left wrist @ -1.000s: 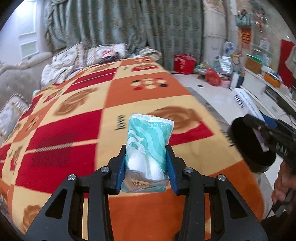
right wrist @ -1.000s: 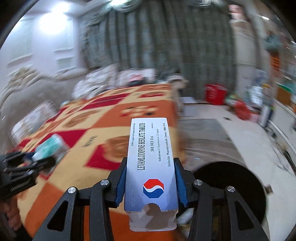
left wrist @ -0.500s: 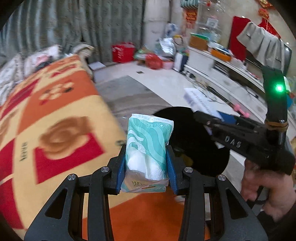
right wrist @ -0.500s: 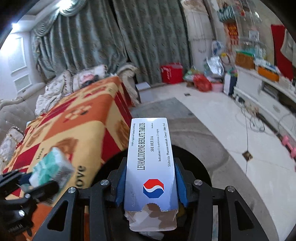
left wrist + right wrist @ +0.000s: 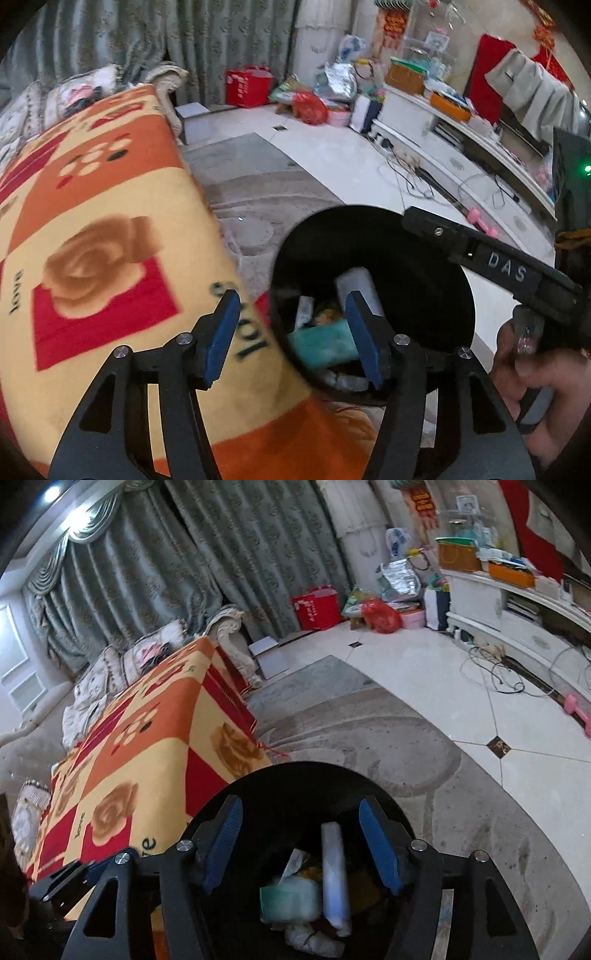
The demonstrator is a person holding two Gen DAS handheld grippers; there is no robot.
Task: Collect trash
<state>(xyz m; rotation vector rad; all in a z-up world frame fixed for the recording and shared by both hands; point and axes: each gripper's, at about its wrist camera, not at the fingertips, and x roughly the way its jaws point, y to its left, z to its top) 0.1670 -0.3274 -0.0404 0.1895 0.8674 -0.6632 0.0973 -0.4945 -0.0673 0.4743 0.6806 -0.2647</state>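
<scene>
In the one black bin [image 5: 295, 775]: one tissue pack [image 5: 290, 901], one box [image 5: 334, 878]; your left gripper [image 5: 293, 336] and right gripper [image 5: 301, 843] are both opening, empty.

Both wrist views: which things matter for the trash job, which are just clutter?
Job:
- black bin
- teal tissue pack in the bin
- white medicine box in the bin
- left gripper, jaws opening, nothing between
- right gripper, same

Clutter:
- patterned blanket
- red bag
- pink dumbbell
- floor cables
</scene>
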